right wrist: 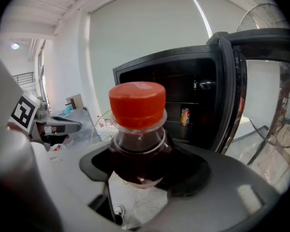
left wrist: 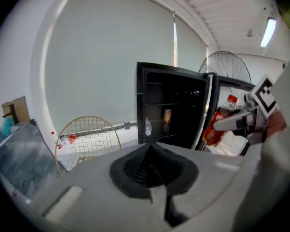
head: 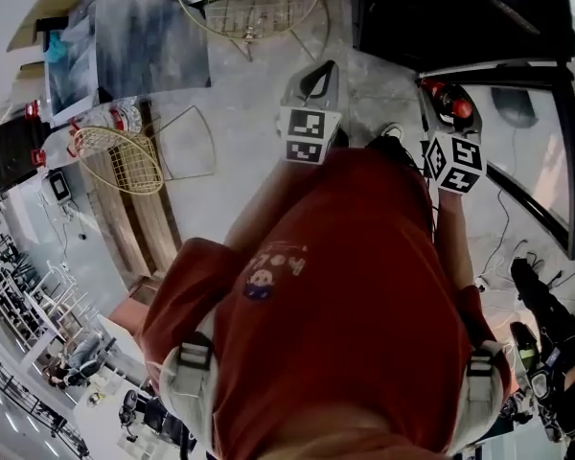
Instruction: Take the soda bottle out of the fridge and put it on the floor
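Had right gripper (right wrist: pixel 140 168) clamped on neck of bottle (right wrist: pixel 137 108). Had bottle out of fridge (right wrist: pixel 183 100), up in the air beside open door (right wrist: pixel 232 91), not yet on floor (head: pixel 240 103). Saw left gripper (left wrist: pixel 151 153) with jaws together, nothing between them. Judged extraction done; remained to lower bottle, stand it on floor, release.

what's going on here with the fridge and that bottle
A person stands at an open fridge with a gripper in each hand. The right gripper is clamped on the neck of a red-capped soda bottle, held in the air outside the fridge and not yet on the floor. The left gripper is shut and empty. A can sits on a shelf inside.
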### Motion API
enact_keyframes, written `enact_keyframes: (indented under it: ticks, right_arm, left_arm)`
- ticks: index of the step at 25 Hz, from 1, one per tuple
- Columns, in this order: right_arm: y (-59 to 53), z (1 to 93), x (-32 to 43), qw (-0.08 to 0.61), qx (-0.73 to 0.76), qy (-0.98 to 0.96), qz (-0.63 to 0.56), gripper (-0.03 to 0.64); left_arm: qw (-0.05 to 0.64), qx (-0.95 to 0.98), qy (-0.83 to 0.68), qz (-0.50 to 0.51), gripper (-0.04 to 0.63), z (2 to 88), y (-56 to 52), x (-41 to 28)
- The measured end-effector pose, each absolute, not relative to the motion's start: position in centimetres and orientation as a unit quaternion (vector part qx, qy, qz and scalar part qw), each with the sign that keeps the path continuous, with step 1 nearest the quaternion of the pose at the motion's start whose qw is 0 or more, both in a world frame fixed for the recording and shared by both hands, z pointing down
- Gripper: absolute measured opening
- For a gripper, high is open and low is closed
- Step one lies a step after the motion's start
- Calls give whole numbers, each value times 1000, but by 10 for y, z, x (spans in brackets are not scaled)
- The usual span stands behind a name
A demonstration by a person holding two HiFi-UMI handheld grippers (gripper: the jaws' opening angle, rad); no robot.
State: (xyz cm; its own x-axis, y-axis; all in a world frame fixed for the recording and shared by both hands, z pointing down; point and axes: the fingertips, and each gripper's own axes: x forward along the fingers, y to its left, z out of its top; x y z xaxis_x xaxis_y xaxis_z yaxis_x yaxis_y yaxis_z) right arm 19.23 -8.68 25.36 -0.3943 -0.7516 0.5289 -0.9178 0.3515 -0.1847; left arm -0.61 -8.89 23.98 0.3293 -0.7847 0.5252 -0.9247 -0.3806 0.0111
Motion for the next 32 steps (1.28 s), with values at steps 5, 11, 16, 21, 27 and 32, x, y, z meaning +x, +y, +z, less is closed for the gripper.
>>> enact_keyframes:
  ticks: [5, 11, 16, 21, 27, 32]
  right_arm:
    - [-91, 254, 178, 187, 500, -814, 230, 305]
    - [-95, 253, 154, 198, 461, -834, 228, 305]
    - [-93, 249, 138, 207, 428, -851, 221, 305]
    - [-91, 256, 143, 209, 403, -864, 219, 305]
    - [-86, 268, 181, 224, 378, -871, 221, 305]
    - [-80, 290, 202, 245, 357, -874, 220, 305]
  left_arm:
    - [161, 789, -549, 225, 0, 239, -84, -18]
    - [173, 765, -581, 219, 0, 237, -71, -37]
    - [179, 747, -603, 213, 0, 235, -57, -40]
    - [192, 725, -626, 215, 0, 247, -43, -31]
    - [192, 718, -635, 212, 0, 253, -33, 9]
    - [204, 704, -645, 214, 0, 270, -24, 27]
